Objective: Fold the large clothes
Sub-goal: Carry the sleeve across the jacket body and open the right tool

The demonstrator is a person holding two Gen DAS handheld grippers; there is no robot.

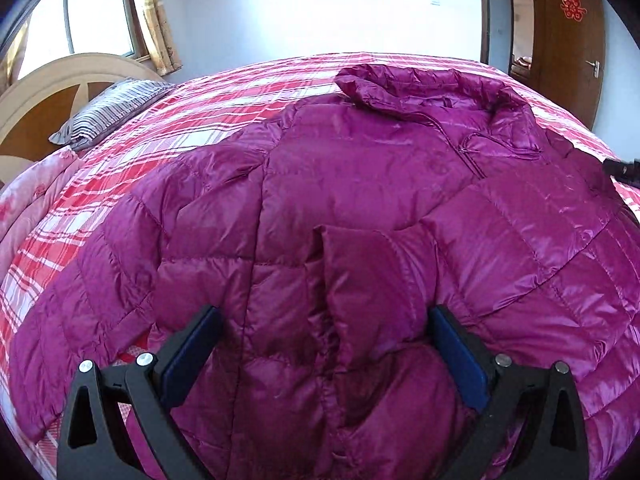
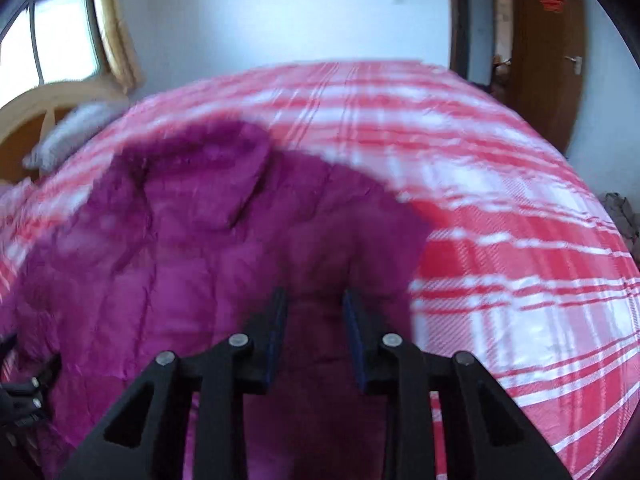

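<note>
A shiny magenta quilted down jacket (image 1: 360,208) lies spread on the bed, collar at the far side, with a sleeve cuff folded onto its middle. My left gripper (image 1: 324,320) is wide open just above the jacket's near part, its fingers on either side of the cuff. In the blurred right wrist view the jacket (image 2: 180,240) fills the left half. My right gripper (image 2: 316,300) has its fingers part closed around a fold of the jacket's right edge. The left gripper (image 2: 24,392) shows at that view's left edge.
The bed carries a red, pink and white plaid cover (image 2: 500,208). A striped pillow (image 1: 112,112) lies by the wooden headboard (image 1: 44,92) at far left. A window (image 1: 96,12) is behind it; a brown door (image 1: 568,40) stands at far right.
</note>
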